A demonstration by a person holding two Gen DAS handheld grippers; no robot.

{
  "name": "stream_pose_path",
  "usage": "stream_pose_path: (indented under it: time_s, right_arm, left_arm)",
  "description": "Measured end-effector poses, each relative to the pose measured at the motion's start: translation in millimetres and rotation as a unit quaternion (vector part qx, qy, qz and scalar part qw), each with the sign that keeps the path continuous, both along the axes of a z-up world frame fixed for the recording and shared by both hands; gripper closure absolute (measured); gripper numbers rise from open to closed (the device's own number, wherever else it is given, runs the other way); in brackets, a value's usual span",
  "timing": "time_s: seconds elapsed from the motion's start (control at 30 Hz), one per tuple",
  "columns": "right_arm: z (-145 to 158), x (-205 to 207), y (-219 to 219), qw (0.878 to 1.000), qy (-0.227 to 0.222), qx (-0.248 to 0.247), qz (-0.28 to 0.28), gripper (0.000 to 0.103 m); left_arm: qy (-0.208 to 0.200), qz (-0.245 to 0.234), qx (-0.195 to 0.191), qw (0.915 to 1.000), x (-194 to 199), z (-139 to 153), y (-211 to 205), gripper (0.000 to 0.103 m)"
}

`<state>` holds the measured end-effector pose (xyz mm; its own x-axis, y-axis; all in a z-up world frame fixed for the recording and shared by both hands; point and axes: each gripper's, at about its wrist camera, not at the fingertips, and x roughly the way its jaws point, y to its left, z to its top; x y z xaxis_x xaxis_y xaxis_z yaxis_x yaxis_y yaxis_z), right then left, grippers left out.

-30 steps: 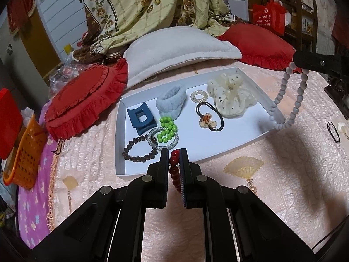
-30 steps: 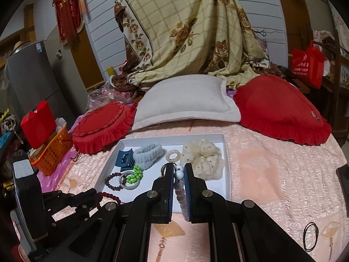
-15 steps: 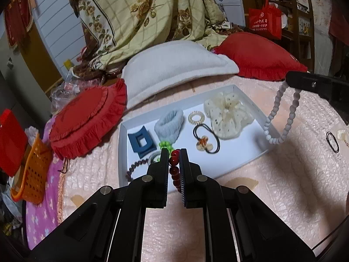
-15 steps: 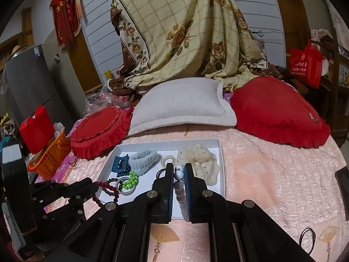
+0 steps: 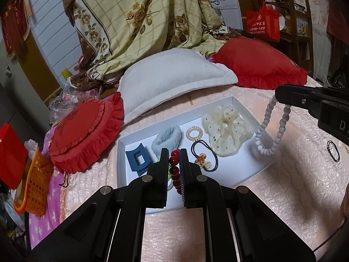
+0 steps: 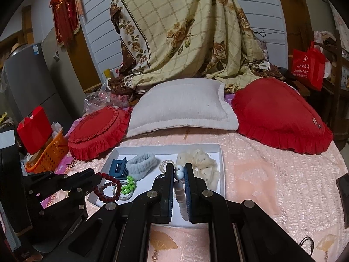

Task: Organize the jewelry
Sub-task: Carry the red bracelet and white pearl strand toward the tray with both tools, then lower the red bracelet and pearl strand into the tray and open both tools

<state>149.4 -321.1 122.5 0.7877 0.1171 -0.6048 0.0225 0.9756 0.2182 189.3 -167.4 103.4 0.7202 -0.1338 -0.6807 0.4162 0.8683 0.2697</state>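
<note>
My left gripper [image 5: 173, 152] is shut on a dark red bead bracelet [image 5: 174, 171], held above the near edge of the white tray [image 5: 240, 168]. In the right wrist view the same left gripper [image 6: 93, 175] shows at the left, with the red bracelet [image 6: 108, 177] hanging as a loop over the tray's near left corner. My right gripper [image 6: 179, 168] is shut on a white bead bracelet [image 6: 180, 175]. From the left wrist view, the right gripper [image 5: 281, 97] holds the white bracelet [image 5: 264, 118] dangling over the tray's right rim.
The tray holds a blue claw clip [image 5: 137, 160], a pale blue scrunchie [image 5: 166, 140], a spiral tie [image 5: 194, 133], a cream scrunchie [image 5: 224, 128], a black hair tie [image 5: 204, 159] and green beads [image 6: 128, 184]. Pillows [image 5: 174, 80] lie behind it. An orange basket [image 5: 35, 187] stands left.
The left gripper has risen and drawn back with the red bracelet, so the tray sits lower and farther in its view. The right gripper has kept still with the white beads.
</note>
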Motion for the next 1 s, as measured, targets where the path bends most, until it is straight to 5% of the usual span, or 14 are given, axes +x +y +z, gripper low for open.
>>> stream_pose_path:
  time_s: [0.33,0.7,1.0]
  right_arm:
    - [-1.0,5.1,-5.3,1.0,0.005,-0.007,-0.003,0.094]
    - [-18.2,23.1,0.5,1.0,0.02,0.009,0.003,0.094]
    - [-48.3,33.3,-4.7,0.999,0.052,0.013,-0.004,0.094]
  left_arm:
    - [0.015,-0.005,-0.028,0.9995,17.1,-1.7,-4.5,0.095]
    - [0.106,0.005,-0.106,0.9887,54.6,-27.8,4.1,0.095]
    - [0.137,0.01,-0.082,0.9871,57.9,-71.2,-1.7,0.095]
